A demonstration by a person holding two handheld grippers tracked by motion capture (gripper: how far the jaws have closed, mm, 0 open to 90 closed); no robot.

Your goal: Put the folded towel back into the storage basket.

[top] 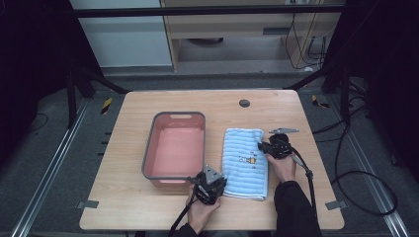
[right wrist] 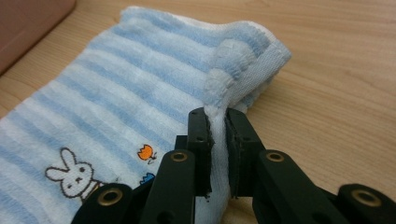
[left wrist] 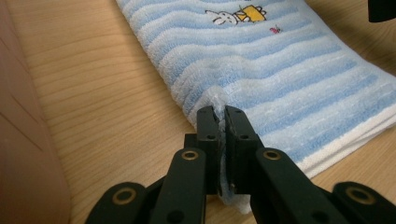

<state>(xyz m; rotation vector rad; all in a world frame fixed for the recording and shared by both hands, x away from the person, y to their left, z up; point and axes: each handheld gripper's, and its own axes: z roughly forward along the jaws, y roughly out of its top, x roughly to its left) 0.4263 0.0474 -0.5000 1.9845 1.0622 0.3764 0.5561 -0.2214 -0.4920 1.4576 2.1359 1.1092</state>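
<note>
Wood-grain table (top: pixel 148 207) under ribbed, blue-striped terry towel (top: pixel 244 158), tongs-pinched.

The right gripper (right wrist: pixel 218 119) pinches a raised fold along the edge of a blue-and-white striped towel (right wrist: pixel 116 98), its two black jaws closed tight on the cloth, which bunches upward above them. The towel lies flat on a light wooden table (right wrist: pixel 336 84), a small white rabbit (right wrist: pixel 74 177) and an orange tulip (right wrist: pixel 147 152) stitched near the jaws. A pink bin (right wrist: pixel 28 18) stands at upper left.
</note>
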